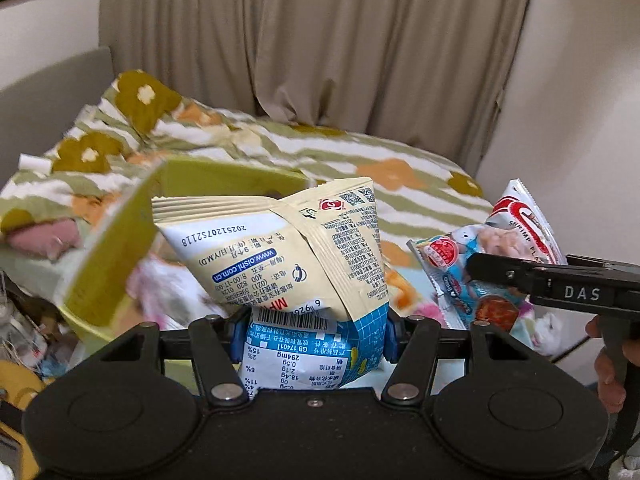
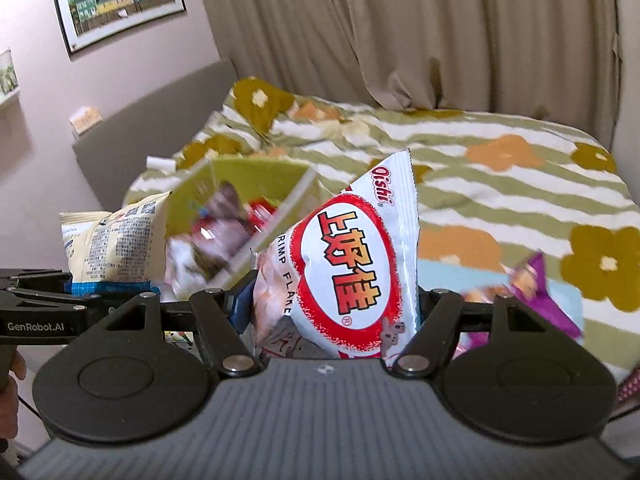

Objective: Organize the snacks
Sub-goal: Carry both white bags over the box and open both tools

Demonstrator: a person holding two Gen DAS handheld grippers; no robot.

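My left gripper (image 1: 314, 330) is shut on a cream and blue snack bag (image 1: 280, 256), held up with its printed back facing me. My right gripper (image 2: 336, 312) is shut on a white and red Oishi shrimp flakes bag (image 2: 348, 264), held upright. A yellow-green box (image 2: 256, 184) holding several snack packets stands ahead, between the two bags; it shows blurred in the left wrist view (image 1: 120, 240). The cream bag shows at the left of the right wrist view (image 2: 120, 240). The shrimp bag (image 1: 516, 228) and right gripper (image 1: 476, 270) show at the right of the left wrist view.
A bed with a green-striped floral cover (image 2: 500, 184) lies ahead, beige curtains (image 2: 400, 32) behind it. A purple snack packet (image 2: 544, 300) lies on a light blue surface at the right. A grey headboard (image 2: 152, 128) and a framed picture (image 2: 120, 0) are at the left.
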